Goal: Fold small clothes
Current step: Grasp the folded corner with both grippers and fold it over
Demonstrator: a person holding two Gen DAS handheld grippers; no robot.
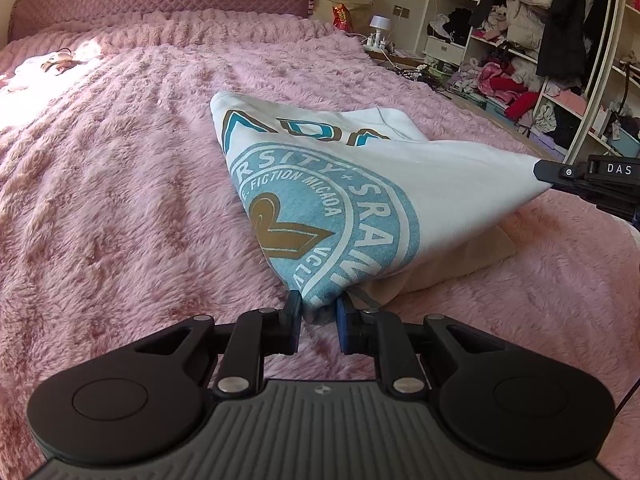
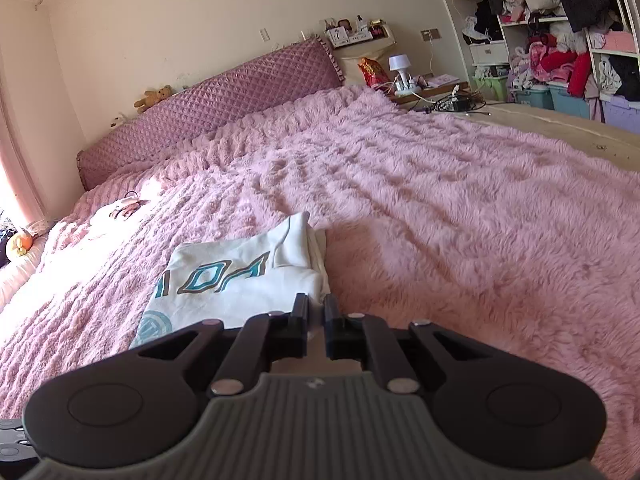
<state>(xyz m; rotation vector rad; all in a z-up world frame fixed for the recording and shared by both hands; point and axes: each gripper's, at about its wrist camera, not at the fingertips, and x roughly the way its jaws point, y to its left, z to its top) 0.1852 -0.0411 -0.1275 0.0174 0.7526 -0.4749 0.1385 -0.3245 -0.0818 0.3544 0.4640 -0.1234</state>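
Observation:
A white T-shirt (image 1: pixel 440 176) with a blue round print and teal lettering lies partly folded on the pink fluffy bedspread (image 1: pixel 120 200). My left gripper (image 1: pixel 318 308) is shut on its near corner and lifts it. My right gripper (image 1: pixel 538 170) enters from the right in the left wrist view, pinching another corner and pulling the cloth taut. In the right wrist view the right gripper (image 2: pixel 316 308) is shut on the shirt (image 2: pixel 240 280), whose far end rests on the bedspread (image 2: pixel 440 220).
A quilted mauve headboard (image 2: pixel 224 100) runs along the far side of the bed. A bedside table with a small lamp (image 2: pixel 398 66) and cables stands beyond the bed. Open shelves (image 1: pixel 520 52) stuffed with clothes fill the right. A small item (image 1: pixel 56 60) lies near the pillows.

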